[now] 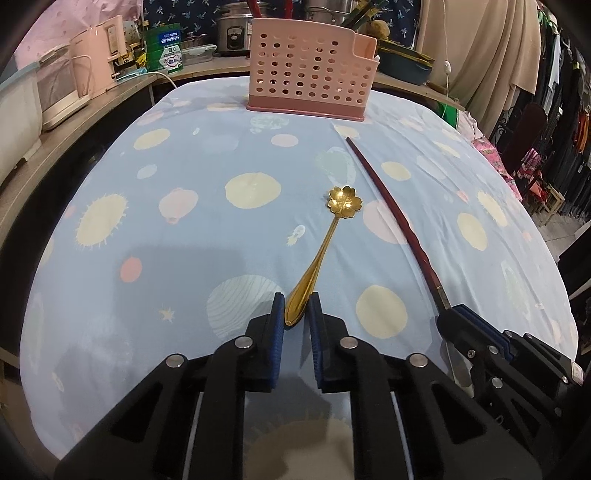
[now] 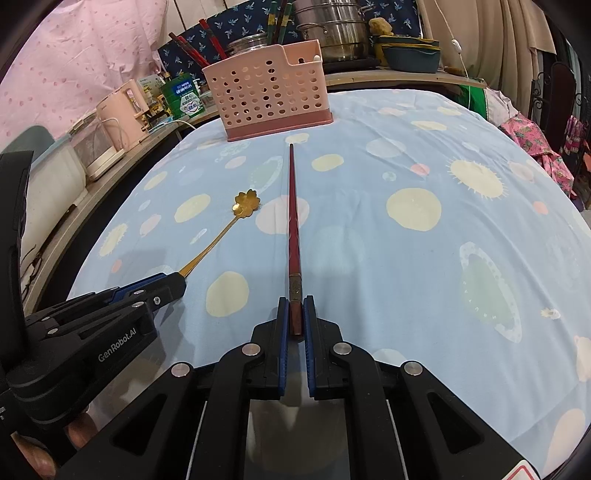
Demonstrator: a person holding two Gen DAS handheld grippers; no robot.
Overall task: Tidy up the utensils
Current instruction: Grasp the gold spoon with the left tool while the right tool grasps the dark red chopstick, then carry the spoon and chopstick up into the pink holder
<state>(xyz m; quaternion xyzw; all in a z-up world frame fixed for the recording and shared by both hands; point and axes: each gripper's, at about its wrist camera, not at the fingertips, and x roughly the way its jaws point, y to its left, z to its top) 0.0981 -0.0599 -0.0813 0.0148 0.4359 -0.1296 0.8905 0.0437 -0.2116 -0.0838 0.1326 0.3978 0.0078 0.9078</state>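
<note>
A gold spoon (image 1: 325, 240) with a flower-shaped bowl lies on the spotted blue cloth; my left gripper (image 1: 297, 308) is shut on its handle end. It also shows in the right wrist view (image 2: 225, 236). A dark red chopstick (image 2: 294, 229) points toward the pink perforated utensil basket (image 2: 267, 92); my right gripper (image 2: 295, 314) is shut on its near end. In the left wrist view the chopstick (image 1: 391, 218) runs to the right of the spoon, and the basket (image 1: 310, 66) stands at the table's far edge. The basket holds several chopsticks.
A shelf at the left carries a pink kettle (image 2: 122, 107), a green tin (image 2: 184, 99) and white appliances (image 1: 59, 92). Steel pots (image 2: 332, 33) and a blue dish (image 2: 410, 55) stand behind the basket. Clothes hang at the right (image 1: 554, 92).
</note>
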